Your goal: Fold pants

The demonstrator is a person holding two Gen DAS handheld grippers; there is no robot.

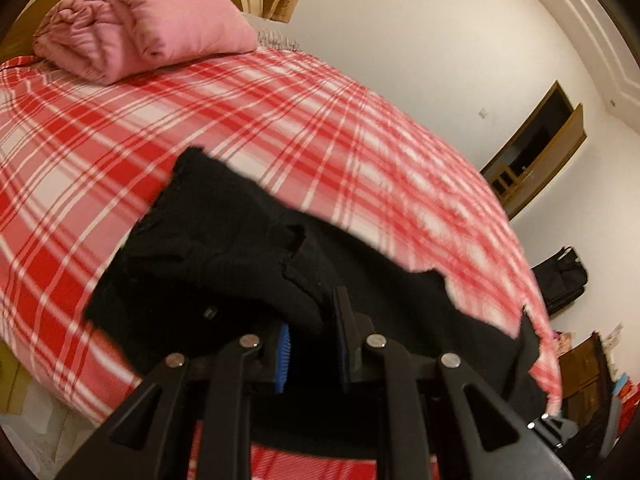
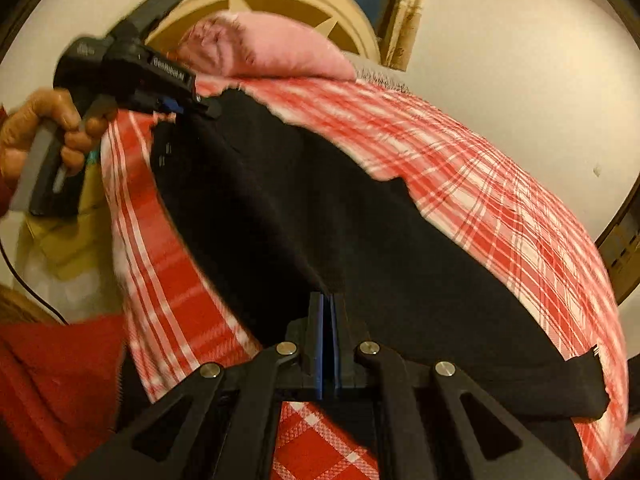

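Pants (image 2: 304,216): black, lying on the bed (image 1: 248,120), spread over the plaid blanket (image 2: 500,184) along the near side. One end is bunched and doubled over in the left wrist view; the rest runs out flat toward the right.

Left hand-held gripper (image 1: 310,344): jaws nearly closed, a thick fold of the black cloth pinched between the blue pads. In the right wrist view it is at the pants' far end, carried in the person's hand (image 2: 48,136).

Right hand-held gripper (image 2: 328,320): jaws fully together; the pants' edge appears caught between the pads, though black cloth against black fingers makes it hard to confirm.

Handling, as judged: soft, limp, light fabric, no stiffness. It will sag and drape between the two grips and may crease or slide on the blanket. Doubled layers look bulky, so a pinch may take only the top layer. Best holds are likely the waistband corners and leg hems, taken at edges, kept taut between the hands.

Surface: bed is soft, blanket fairly smooth, red and white plaid. A folded pink quilt (image 1: 136,24) sits at the head end, well apart from the pants.

Room: white walls, open wooden door (image 1: 536,148), dark bag (image 1: 564,280) on the floor beyond the bed. Views are blurred.
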